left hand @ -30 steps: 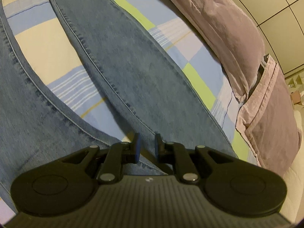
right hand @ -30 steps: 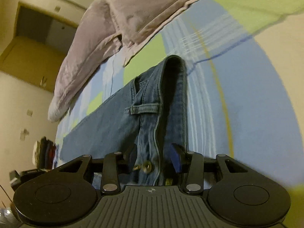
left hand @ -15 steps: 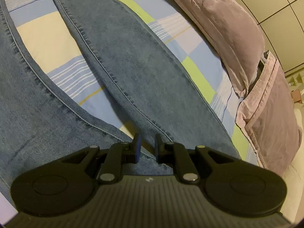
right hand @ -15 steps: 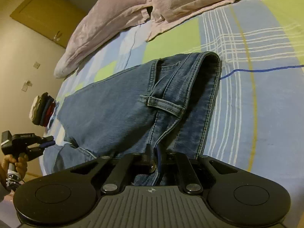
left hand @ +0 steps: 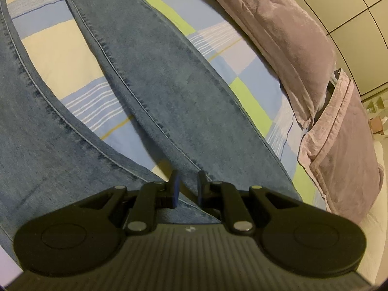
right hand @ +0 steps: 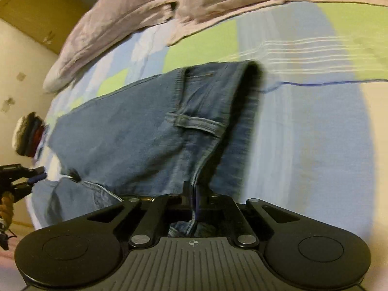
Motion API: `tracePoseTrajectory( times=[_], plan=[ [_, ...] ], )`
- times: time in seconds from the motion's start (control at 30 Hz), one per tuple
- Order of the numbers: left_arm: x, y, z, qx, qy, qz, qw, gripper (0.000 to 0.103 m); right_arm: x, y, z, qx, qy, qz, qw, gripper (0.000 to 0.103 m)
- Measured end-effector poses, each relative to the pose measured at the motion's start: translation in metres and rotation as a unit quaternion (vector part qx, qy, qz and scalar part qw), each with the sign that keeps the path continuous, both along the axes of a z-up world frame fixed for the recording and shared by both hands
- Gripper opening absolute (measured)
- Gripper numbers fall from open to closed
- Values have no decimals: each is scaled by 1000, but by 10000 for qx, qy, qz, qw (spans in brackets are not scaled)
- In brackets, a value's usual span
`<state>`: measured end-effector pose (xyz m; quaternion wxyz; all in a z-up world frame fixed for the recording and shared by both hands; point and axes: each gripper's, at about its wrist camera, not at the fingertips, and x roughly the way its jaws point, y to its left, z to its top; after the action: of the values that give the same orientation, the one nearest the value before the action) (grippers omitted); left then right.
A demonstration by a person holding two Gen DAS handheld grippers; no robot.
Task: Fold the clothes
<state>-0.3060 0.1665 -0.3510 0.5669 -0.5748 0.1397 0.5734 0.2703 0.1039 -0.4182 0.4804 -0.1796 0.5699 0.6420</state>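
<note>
Right claw went from open to clamped on jeans waistband, lifting it.

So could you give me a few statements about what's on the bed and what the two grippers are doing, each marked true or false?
1. The right gripper is clamped on the jeans at the waist. True.
2. The left gripper is shut on a trouser leg. False: its fingers are apart, holding nothing.
3. The two legs lie stacked on each other. False: bedsheet shows between them.
4. Mauve pillows lie along the bed's edge. True.
5. The sheet is plain white. False: it has blue, green and cream checks.
</note>
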Motion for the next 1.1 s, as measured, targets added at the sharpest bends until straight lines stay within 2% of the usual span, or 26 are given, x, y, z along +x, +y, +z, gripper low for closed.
tracePoseTrajectory(
  times=[0.13, 0.23, 0.3, 0.37, 0.43, 0.57, 0.67, 0.77, 0.8, 0.83, 0.93, 1.0, 1.03, 1.1],
  plan=[
    [-4, -1, -2, -58, -42, 120, 9999, 10, 4, -9, -4, -111, 51, -287, 9995, 0],
    [-5, -3, 1, -18, -54, 96, 9999, 10, 15, -27, -2, -152, 406, -731, 9964, 0],
    [-5, -4, 0, -30, -32, 88, 10000, 10, 23, -53, 1, -171, 718, -1021, 9920, 9],
    [-6, -5, -4, -77, -56, 145, 9998, 10, 25, -76, 5, -102, 1088, -1170, 9871, 32],
    [-5, -6, -7, -118, -88, 180, 9997, 10, 17, -87, 8, -32, 1161, -1081, 9873, 47],
    [1, -8, -10, -161, -151, 99, 9997, 10, -6, -88, 3, -123, 1065, -713, 9917, 46],
    [2, -9, -9, -144, -145, 55, 9998, 10, 1, -95, -4, -252, 1486, -983, 9837, 46],
    [2, -10, -9, -140, -140, 59, 9998, 10, 2, -93, -5, -340, 1673, -877, 9814, 45],
    [1, -10, -9, -149, -136, 76, 9998, 10, 1, -90, -2, -277, 1588, -827, 9835, 35],
    [1, -11, -9, -144, -134, 83, 9998, 10, -1, -86, 1, -213, 1502, -776, 9854, 9],
    [1, -15, -6, -73, -94, 48, 9999, 10, -23, -81, 36, 383, 751, -481, 9953, 6],
    [0, -18, -5, -42, -38, 16, 10000, 10, -28, -88, 53, 648, 538, -679, 9941, 4],
    [-1, -19, -6, -66, -3, 12, 10000, 10, -26, -93, 54, 619, 392, -892, 9933, 3],
    [-3, -22, -10, -140, 38, 39, 9999, 10, -19, -101, 30, 117, 165, -1267, 9917, 3]
  ],
)
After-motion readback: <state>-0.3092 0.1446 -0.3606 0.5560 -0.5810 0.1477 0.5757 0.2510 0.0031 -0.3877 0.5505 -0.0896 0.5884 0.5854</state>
